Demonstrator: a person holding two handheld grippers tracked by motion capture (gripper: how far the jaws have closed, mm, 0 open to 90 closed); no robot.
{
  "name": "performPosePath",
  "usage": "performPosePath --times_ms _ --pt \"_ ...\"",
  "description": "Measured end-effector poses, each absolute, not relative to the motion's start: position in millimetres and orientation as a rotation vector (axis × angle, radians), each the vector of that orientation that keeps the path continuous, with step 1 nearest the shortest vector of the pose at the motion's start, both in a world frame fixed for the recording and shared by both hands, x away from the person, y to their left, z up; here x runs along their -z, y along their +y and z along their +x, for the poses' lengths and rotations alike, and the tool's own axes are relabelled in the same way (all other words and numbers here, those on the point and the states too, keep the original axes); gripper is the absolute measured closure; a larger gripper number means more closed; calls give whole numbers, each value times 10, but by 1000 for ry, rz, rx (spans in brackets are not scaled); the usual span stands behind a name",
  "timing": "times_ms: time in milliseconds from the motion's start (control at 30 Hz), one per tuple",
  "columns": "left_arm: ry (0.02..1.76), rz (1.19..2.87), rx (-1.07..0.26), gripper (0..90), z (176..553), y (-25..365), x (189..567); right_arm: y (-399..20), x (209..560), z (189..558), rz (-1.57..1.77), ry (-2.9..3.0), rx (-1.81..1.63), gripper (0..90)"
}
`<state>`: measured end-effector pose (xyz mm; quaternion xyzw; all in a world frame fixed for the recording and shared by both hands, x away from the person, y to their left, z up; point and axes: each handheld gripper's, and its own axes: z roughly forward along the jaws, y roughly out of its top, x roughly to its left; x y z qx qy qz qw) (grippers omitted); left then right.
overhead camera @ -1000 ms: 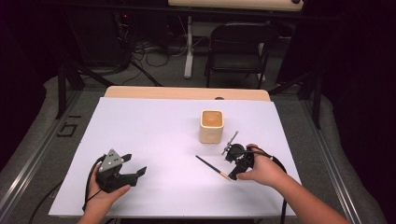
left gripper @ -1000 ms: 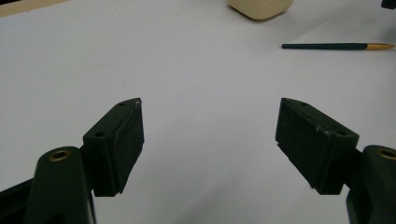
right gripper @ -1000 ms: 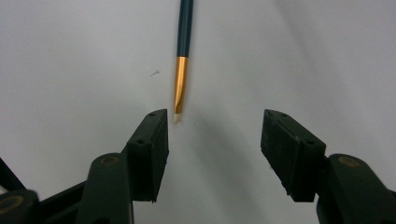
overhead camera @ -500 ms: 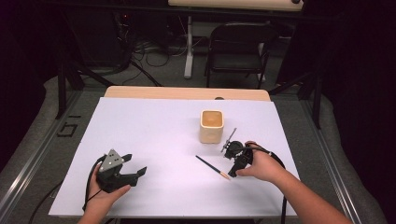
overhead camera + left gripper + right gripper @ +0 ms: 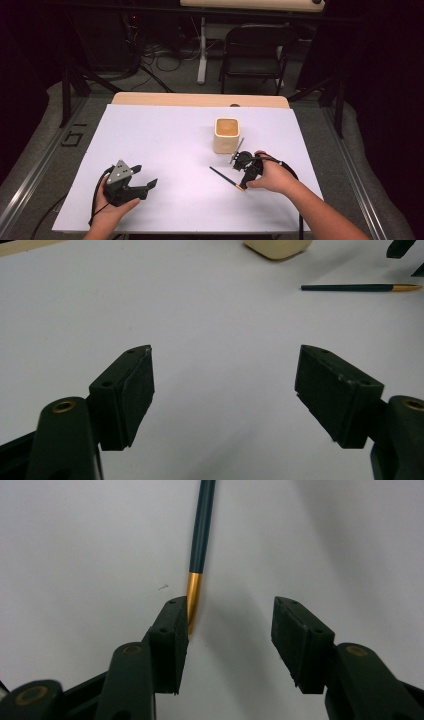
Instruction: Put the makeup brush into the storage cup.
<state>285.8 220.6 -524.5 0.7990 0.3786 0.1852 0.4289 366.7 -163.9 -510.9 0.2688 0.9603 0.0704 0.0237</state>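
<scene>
A dark teal pen [image 5: 222,176] with a gold end [image 5: 193,596] lies flat on the white table cover [image 5: 165,145], right of centre. My right gripper [image 5: 242,181] hangs over that gold end. In the right gripper view its jaws [image 5: 227,605] straddle the end, which rests against the inner face of the left jaw while the other jaw stands well off. The jaws have just been closing and stand open, not pressing the pen. My left gripper [image 5: 145,177] rests at the front left, jaws wide open [image 5: 225,352] with nothing between them. The pen [image 5: 355,288] lies far ahead of it.
A cream square cup [image 5: 226,134] stands just beyond the pen, and its base [image 5: 277,247] is in the left gripper view. A thin grey stick [image 5: 236,150] lies between the cup and my right gripper. A chair [image 5: 255,50] and cables are on the floor behind the table.
The right hand has shifted slightly left, bringing its gripper over the pen's gold end. The left gripper has stayed in place.
</scene>
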Motion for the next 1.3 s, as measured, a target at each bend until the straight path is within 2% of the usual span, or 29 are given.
performPosePath --times_ms 167,200,233,867,1300 --pt "944 1994 -462 240 2858 2205 5245 -1561 5051 3686 789 2994 -175 511" --pt "944 1995 -462 240 2858 2205 5244 -1547 5126 3669 793 2941 -320 516" --pt "943 1995 -462 240 2858 2205 5244 -1527 5061 3682 777 2971 -189 516" --pt "943 1996 -462 241 2861 2205 5248 -1395 5113 3734 740 2983 -176 544" --pt "942 1997 -461 241 2862 2205 5248 -1293 5121 3751 697 2988 -152 608"
